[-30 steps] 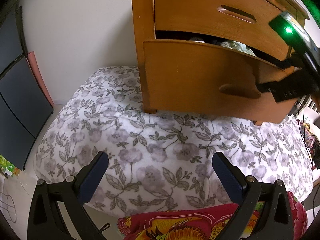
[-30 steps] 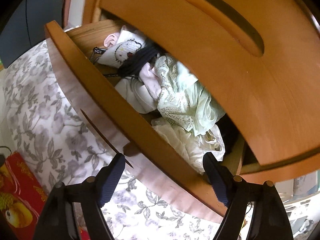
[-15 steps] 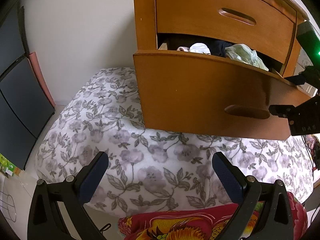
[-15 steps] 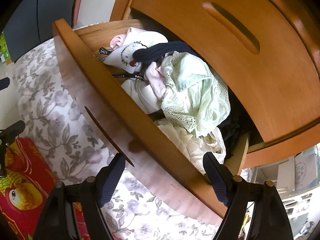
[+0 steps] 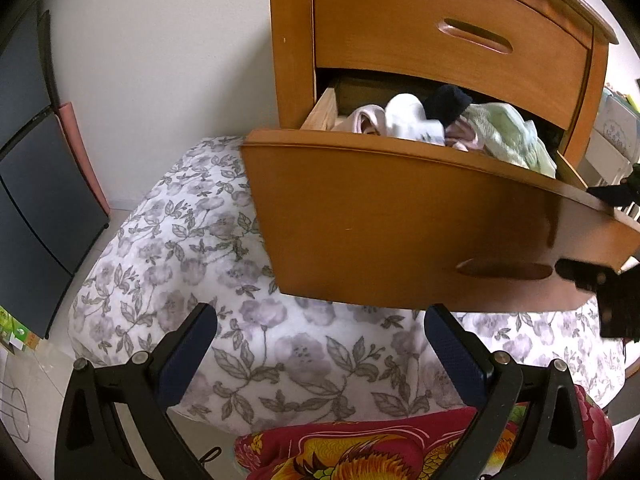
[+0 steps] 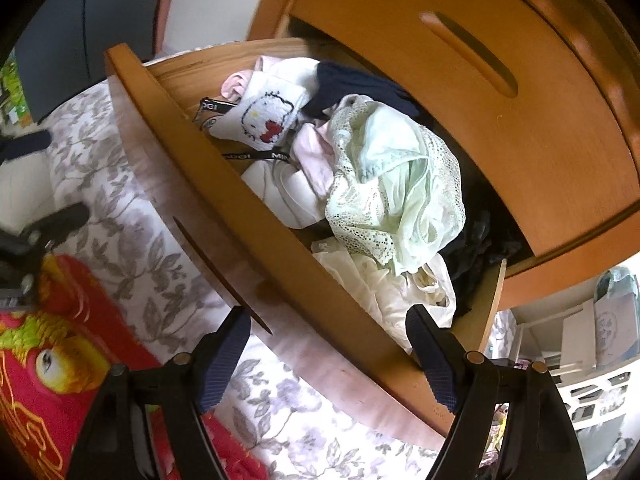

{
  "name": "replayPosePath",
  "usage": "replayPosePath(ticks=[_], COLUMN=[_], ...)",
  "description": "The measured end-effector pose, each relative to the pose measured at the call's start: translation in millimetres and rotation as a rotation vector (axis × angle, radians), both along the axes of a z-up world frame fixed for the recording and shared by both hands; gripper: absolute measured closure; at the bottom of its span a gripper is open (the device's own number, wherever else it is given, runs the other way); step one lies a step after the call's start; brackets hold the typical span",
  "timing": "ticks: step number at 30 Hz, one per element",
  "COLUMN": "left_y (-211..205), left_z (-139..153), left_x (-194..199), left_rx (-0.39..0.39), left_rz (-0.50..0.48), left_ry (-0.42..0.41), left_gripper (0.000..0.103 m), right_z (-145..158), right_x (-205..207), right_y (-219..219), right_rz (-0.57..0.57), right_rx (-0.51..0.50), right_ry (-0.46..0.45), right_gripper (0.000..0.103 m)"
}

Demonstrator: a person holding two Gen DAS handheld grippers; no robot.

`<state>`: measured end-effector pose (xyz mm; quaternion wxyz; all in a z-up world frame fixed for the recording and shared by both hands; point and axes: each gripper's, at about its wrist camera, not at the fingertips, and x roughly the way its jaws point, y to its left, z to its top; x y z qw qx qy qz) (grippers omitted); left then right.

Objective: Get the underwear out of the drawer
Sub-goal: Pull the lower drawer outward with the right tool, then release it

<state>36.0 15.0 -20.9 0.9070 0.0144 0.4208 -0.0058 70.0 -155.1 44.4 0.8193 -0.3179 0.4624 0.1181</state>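
Note:
The lower drawer [image 5: 400, 220] of a wooden chest stands pulled out, its front rim [image 6: 240, 200] running diagonally in the right wrist view. Inside lies a heap of underwear: a pale green lace piece [image 6: 400, 184], a white cartoon-cat item [image 6: 264, 116], a navy piece [image 6: 360, 88] and cream fabric [image 6: 372, 280]. My right gripper [image 6: 326, 326] is open, its fingers standing on either side of the drawer front without pressing on it. It shows as black parts [image 5: 592, 280] by the drawer handle. My left gripper [image 5: 320, 340] hangs open over the bed, holding nothing.
A floral bedspread [image 5: 192, 240] lies under the drawer and a red patterned blanket [image 6: 48, 360] is nearest me. The top drawer [image 5: 440, 40] is closed. Dark panels [image 5: 32, 200] lean at the left wall. White shelves and baskets [image 6: 580, 360] stand to the right.
The lower drawer has slid further out, showing more of the clothes. My right gripper has moved back and up with the drawer front. The left gripper has stayed still.

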Motion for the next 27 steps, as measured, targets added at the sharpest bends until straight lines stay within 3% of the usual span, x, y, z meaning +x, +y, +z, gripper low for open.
replayPosePath(ticks=[16,22,27], left_y=[9,7,7], left_z=[0,2,4], left_x=[-4,-5,-8], left_rx=[-0.014,0.000,0.009], left_rz=[0.012,0.014,0.021], left_ry=[-0.015,-0.021,-0.036], left_gripper=[0.000,0.000,0.000], right_z=[8,50,69], right_x=[13,-9,-50], right_y=[-4,-10,-34], right_rz=[-0.096,-0.145,-0.333], right_rx=[0.039,0.174,0.408], right_ry=[-0.016,-0.135,-0.227], right_gripper=[0.020,0.018,0.014])
